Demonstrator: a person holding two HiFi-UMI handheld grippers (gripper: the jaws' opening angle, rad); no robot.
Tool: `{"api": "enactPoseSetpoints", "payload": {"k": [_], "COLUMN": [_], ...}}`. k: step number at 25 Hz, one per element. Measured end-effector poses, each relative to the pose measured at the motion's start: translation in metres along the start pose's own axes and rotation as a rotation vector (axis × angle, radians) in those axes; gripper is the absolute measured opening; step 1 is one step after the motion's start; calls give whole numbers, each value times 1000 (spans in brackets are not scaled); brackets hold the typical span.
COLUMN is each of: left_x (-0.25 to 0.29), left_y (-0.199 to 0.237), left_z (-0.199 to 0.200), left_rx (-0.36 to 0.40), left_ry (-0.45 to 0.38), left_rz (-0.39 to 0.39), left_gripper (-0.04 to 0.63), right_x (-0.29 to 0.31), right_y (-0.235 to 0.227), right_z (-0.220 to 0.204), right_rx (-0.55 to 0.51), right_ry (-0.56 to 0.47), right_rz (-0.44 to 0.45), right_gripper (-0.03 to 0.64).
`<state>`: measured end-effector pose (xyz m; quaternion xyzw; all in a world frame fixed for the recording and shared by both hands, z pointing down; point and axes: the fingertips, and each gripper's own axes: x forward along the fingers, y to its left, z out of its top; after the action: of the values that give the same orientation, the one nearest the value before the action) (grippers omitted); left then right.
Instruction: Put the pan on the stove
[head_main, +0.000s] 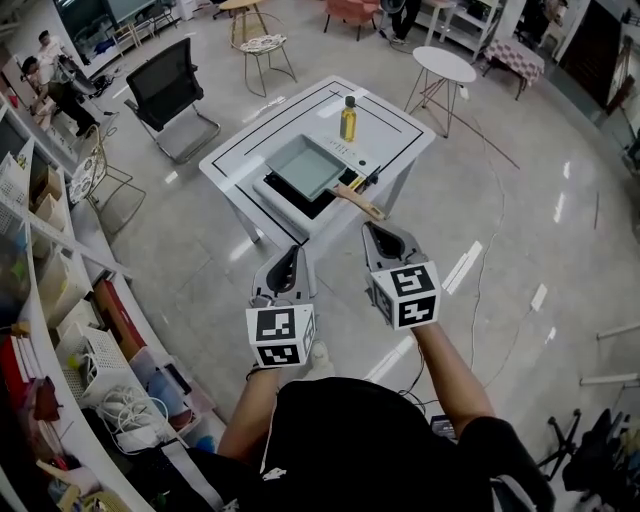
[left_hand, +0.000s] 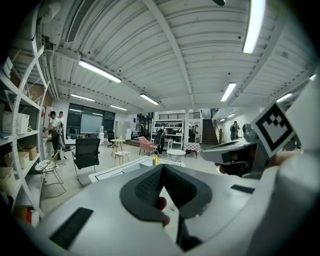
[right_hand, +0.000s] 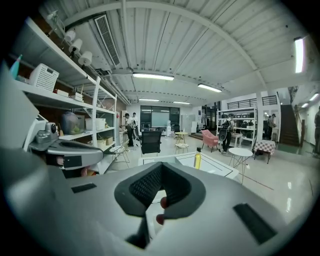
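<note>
A grey square pan (head_main: 305, 165) with a wooden handle (head_main: 358, 202) rests on the black stove (head_main: 303, 209), which is set in a white table (head_main: 400, 125). The handle points toward me. A yellow bottle (head_main: 348, 119) stands on the table behind the pan. Both grippers hang in the air short of the table, side by side. My left gripper (head_main: 292, 250) is shut and empty. So is my right gripper (head_main: 372, 228), whose tip is just short of the handle's end. The bottle (left_hand: 155, 160) shows far beyond the left gripper (left_hand: 162, 167), and the bottle (right_hand: 197, 160) also lies beyond the right gripper (right_hand: 161, 167).
A black office chair (head_main: 172, 90) stands left of the table, with a wire chair (head_main: 95, 170) nearer the shelves (head_main: 60, 290) along the left. A round white side table (head_main: 444, 66) and a stool (head_main: 262, 45) stand behind. People sit at the far left.
</note>
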<state>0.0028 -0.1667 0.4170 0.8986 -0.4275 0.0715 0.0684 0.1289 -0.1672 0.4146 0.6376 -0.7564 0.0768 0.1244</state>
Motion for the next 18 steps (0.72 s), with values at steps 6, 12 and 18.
{"api": "enactPoseSetpoints", "payload": {"k": [6,12,18], "left_x": [-30,-62,-89], "left_y": [-43,-72,-98], "left_z": [-3,-6,-12], "left_rx": [9,-5,-7], "left_ry": [-12,-28,-35], "left_rz": [3,27,30], "left_gripper": [11,11,11], "right_x": [-50,-92,-126], "right_y": [-2,3,10], "right_z": [-10,-17,-28], "right_rx": [-8,-15,-21], "right_ry": [-17,-43,-43], "right_rz": [13,25,30], "right_gripper": [2,2,2]}}
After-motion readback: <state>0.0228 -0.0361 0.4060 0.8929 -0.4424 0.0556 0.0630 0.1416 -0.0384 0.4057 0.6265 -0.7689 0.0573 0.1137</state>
